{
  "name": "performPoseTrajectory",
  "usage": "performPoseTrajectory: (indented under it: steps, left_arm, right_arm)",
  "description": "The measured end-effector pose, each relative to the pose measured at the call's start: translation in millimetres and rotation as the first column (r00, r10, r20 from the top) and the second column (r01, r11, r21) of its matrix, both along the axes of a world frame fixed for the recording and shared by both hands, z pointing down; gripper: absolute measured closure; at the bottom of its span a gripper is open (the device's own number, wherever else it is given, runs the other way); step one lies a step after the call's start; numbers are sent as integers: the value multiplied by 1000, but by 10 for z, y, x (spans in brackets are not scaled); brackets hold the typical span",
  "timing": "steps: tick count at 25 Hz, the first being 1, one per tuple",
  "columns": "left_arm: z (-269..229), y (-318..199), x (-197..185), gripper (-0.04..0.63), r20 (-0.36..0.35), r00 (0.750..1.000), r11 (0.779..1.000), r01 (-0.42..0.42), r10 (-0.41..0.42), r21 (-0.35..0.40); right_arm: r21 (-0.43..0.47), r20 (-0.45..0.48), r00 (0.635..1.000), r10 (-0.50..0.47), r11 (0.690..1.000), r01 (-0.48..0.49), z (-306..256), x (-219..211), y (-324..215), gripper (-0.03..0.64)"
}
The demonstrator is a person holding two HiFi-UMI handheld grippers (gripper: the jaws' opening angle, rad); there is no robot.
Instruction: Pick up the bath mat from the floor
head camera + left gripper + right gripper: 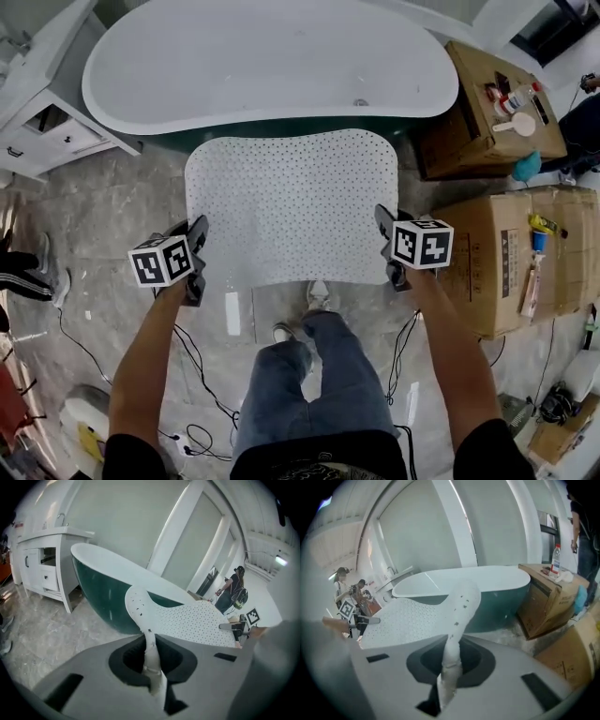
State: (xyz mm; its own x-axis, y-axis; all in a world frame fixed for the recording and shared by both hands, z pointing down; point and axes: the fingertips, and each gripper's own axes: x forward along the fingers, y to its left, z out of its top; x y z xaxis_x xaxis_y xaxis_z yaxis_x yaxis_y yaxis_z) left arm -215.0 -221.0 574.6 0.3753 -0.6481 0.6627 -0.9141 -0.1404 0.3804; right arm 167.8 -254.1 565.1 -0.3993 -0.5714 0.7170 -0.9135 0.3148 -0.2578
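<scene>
White dotted bath mat (291,206) hangs in the air, stretched flat between both grippers, above the marble floor (112,206) and just in front of the bathtub (272,61). Left gripper (199,227) jaws are clamped on the mat's near left corner, with the edge pinched thin between them. Right gripper (382,219) jaws are clamped on the near right corner the same way. Cardboard boxes (487,103) stand to the right, a white cabinet (47,112) to the left. The person's shoes (319,295) show under the mat's near edge.

Floor (112,202) perhaps marble, white bathtub (262,56), cabinet (47,117), cardboard boxes (487,267)
</scene>
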Motion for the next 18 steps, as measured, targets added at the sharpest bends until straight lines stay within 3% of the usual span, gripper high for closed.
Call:
performPoseTrajectory:
  steps: [6, 12, 18]
  left_arm:
    - [-867, 157, 76, 566, 5, 1000, 995, 17, -18, 99]
    - [-1609, 375, 70, 566, 38, 999, 989, -10, 5, 150]
    - [-2469, 525, 101, 566, 62, 998, 959, -15, -3, 284]
  right_arm:
    - [97, 35, 998, 48, 994, -51, -907, 91, 161, 588]
    - [185, 76, 993, 86, 978, -99, -1705, 215, 420, 588]
    - [298, 100, 989, 111, 945, -136, -2425, 305, 675, 588]
